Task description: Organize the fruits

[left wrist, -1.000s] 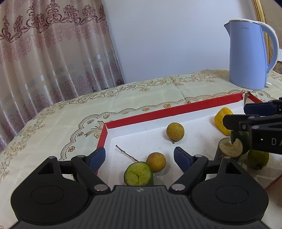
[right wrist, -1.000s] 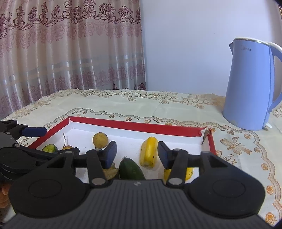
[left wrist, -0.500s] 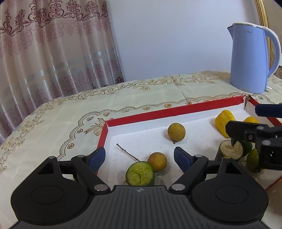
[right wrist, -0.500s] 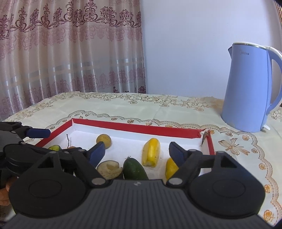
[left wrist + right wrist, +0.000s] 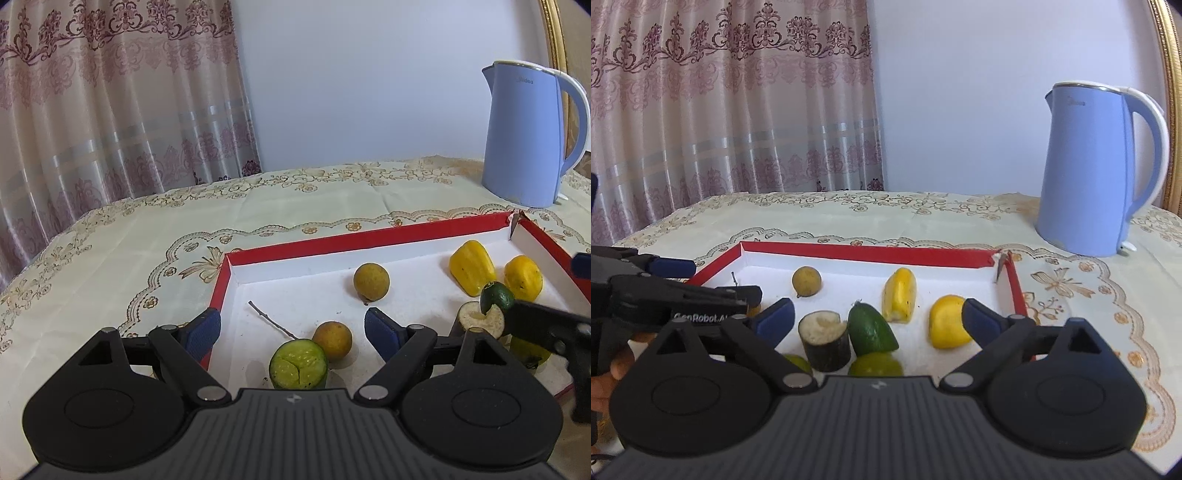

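Observation:
A red-rimmed white tray (image 5: pixel 332 242) (image 5: pixel 868 253) holds the fruit. My left gripper (image 5: pixel 291 325) is open over its left end, with a cut green fruit (image 5: pixel 298 365) and a small orange fruit (image 5: pixel 332 339) loose between its fingers. My right gripper (image 5: pixel 877 314) is at the tray's right end, jaws opening wide. A dark stub with a pale cut face (image 5: pixel 823 339), a green wedge (image 5: pixel 870 328) and a yellow piece (image 5: pixel 947 321) sit between its pads untouched. A round brownish fruit (image 5: pixel 371 282) and another yellow piece (image 5: pixel 900 295) lie farther back.
A blue kettle (image 5: pixel 1097 170) stands on the patterned tablecloth behind the tray's right corner. A thin twig (image 5: pixel 269 321) lies in the tray's left part. Two lime-green fruits (image 5: pixel 875 363) sit at the near edge. A hand (image 5: pixel 609 369) holds the left gripper; curtain behind.
The right gripper's jaws have spread from narrow to wide and it has drawn back a little from the green wedge and the stub. The left gripper has stayed put.

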`<state>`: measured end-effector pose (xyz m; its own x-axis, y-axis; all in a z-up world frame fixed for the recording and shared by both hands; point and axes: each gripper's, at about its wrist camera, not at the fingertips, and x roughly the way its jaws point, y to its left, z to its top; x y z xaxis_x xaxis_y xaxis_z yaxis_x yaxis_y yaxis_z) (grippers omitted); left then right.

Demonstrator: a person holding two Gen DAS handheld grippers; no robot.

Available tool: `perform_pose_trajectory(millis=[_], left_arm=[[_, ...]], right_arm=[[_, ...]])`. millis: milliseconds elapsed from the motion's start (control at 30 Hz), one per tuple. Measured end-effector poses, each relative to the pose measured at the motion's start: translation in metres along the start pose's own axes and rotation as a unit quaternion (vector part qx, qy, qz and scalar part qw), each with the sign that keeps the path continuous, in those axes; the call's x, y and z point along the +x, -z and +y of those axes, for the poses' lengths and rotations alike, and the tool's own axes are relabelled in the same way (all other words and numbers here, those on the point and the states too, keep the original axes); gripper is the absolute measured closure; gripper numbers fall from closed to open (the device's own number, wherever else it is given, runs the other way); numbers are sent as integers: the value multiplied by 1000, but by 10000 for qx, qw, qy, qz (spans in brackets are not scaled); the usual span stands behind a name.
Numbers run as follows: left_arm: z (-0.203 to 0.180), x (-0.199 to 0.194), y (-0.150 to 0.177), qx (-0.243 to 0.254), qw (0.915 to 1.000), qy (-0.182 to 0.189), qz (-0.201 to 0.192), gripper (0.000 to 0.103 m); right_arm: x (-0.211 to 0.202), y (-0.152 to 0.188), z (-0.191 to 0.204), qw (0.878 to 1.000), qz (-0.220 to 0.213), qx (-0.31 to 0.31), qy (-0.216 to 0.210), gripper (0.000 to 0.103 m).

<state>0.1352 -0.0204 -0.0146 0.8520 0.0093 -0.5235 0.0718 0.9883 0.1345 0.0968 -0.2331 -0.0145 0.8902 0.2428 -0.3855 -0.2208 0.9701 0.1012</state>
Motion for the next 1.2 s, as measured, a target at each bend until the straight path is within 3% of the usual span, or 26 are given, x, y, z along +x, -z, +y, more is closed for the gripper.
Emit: perform_pose_trajectory(millis=[100, 400, 700, 1200], left_arm=[[2, 0, 1, -52, 10000, -4, 36, 11], [3, -18, 10, -28, 9999, -75, 62, 8], [13, -35, 27, -101, 9999, -24, 115, 5], [21, -53, 41, -249, 9997, 72, 45, 3]], right_arm=[[-10, 3, 2, 10000, -52, 35, 7, 0], [-47, 21, 6, 9994, -166, 283, 58, 0], [-67, 32, 22, 9997, -240, -38, 85, 0], [-67, 44, 44, 9981, 358, -474, 151, 0]])
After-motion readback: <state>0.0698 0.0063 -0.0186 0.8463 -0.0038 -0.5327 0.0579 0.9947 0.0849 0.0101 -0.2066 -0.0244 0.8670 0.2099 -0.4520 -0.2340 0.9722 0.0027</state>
